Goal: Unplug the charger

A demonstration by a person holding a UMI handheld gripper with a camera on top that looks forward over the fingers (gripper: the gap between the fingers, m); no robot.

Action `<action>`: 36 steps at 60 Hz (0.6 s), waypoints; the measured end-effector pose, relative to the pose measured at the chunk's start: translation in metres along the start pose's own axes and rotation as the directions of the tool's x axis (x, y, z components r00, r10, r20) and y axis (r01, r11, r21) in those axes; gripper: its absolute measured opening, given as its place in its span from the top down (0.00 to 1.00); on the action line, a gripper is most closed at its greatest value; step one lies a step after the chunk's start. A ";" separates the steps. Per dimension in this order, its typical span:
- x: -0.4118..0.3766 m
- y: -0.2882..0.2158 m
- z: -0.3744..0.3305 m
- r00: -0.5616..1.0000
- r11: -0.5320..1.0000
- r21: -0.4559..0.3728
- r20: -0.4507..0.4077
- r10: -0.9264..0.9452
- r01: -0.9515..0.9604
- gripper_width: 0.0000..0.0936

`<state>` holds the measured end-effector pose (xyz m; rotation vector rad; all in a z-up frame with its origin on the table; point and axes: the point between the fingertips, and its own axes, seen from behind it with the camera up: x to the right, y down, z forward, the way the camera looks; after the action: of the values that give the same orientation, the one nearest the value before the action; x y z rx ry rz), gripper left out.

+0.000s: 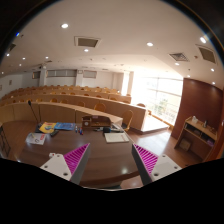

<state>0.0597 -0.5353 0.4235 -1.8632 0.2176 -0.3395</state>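
Note:
My gripper (pixel 111 160) is open, its two fingers with pink pads (pixel 76 156) held wide apart above a brown wooden table (pixel 105 155). Nothing stands between the fingers. I see no charger or plug that I can make out. Beyond the fingers, small dark items (pixel 95 124) sit on the far part of the table, too small to tell what they are.
A white sheet (pixel 117 137) lies on the table ahead of the fingers. A colourful box and papers (pixel 45 130) lie at the left. Curved wooden benches (pixel 70 100) fill the hall behind. A wooden shelf unit (pixel 197 133) stands at the right.

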 end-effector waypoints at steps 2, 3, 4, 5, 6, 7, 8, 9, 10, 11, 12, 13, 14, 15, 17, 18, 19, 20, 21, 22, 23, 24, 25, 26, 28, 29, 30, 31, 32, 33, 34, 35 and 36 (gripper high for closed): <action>-0.001 0.004 0.001 1.000 1.000 -0.009 0.001 0.007 -0.007 0.09; 0.000 0.007 0.001 1.000 1.000 -0.013 0.002 0.011 -0.011 0.09; 0.000 0.010 0.002 1.000 1.000 -0.017 0.004 0.013 -0.013 0.09; 0.002 0.016 0.003 1.000 1.000 -0.021 0.006 0.016 -0.016 0.09; 0.004 0.021 0.004 1.000 0.999 -0.026 0.006 0.019 -0.019 0.09; 0.005 0.027 0.005 1.000 0.999 -0.032 0.005 0.023 -0.022 0.09; 0.000 0.029 0.008 1.000 0.999 -0.041 0.003 0.024 -0.024 0.09; 0.002 0.037 0.011 1.000 0.998 -0.050 0.001 0.026 -0.026 0.09; 0.003 0.045 0.014 1.000 0.998 -0.059 0.000 0.026 -0.026 0.09; 0.003 0.053 0.018 1.000 0.997 -0.068 -0.002 0.026 -0.027 0.09; 0.003 0.061 0.020 1.000 0.997 -0.078 -0.004 0.027 -0.027 0.09; 0.003 0.069 0.023 1.000 0.996 -0.088 -0.006 0.026 -0.027 0.09; 0.003 0.078 0.026 1.000 0.995 -0.098 -0.009 0.025 -0.026 0.09; 0.002 0.086 0.029 1.000 0.994 -0.107 -0.011 0.023 -0.024 0.09; -0.001 0.103 0.034 1.000 0.992 -0.124 -0.015 0.018 -0.020 0.09; -0.003 0.112 0.037 1.000 0.991 -0.132 -0.017 0.016 -0.019 0.09; -0.006 0.121 0.039 1.000 0.990 -0.139 -0.017 0.014 -0.016 0.09; -0.010 0.131 0.042 1.000 0.989 -0.147 -0.017 0.012 -0.014 0.08; -0.014 0.140 0.045 1.000 0.988 -0.155 -0.015 0.011 -0.013 0.09; -0.018 0.150 0.047 1.000 0.986 -0.163 -0.014 0.012 -0.014 0.09; -0.024 0.159 0.050 1.000 0.985 -0.171 -0.010 0.013 -0.015 0.09; -0.030 0.168 0.053 1.000 0.984 -0.177 -0.004 0.015 -0.015 0.09; -0.037 0.177 0.055 1.000 0.983 -0.182 0.004 0.017 -0.016 0.09; -0.045 0.186 0.058 1.000 0.982 -0.188 0.013 0.020 -0.017 0.09; -0.062 0.204 0.063 0.999 0.979 -0.203 0.027 0.030 -0.024 0.10; -0.071 0.213 0.066 0.999 0.977 -0.210 0.036 0.035 -0.026 0.09; -0.082 0.221 0.068 0.998 0.976 -0.215 0.047 0.038 -0.027 0.10; -0.093 0.228 0.071 0.997 0.975 -0.219 0.060 0.040 -0.026 0.10; -0.104 0.235 0.074 0.997 0.975 -0.222 0.071 0.043 -0.026 0.10; -0.116 0.242 0.076 0.996 0.974 -0.226 0.081 0.047 -0.027 0.10; -0.128 0.248 0.078 0.995 0.973 -0.230 0.091 0.051 -0.029 0.10; -0.144 0.253 0.082 0.993 0.972 -0.233 0.101 0.054 -0.029 0.10; -0.158 0.258 0.085 0.992 0.972 -0.234 0.114 0.057 -0.029 0.10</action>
<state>-0.0545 -0.4896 0.1341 -2.0995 0.2229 -0.1765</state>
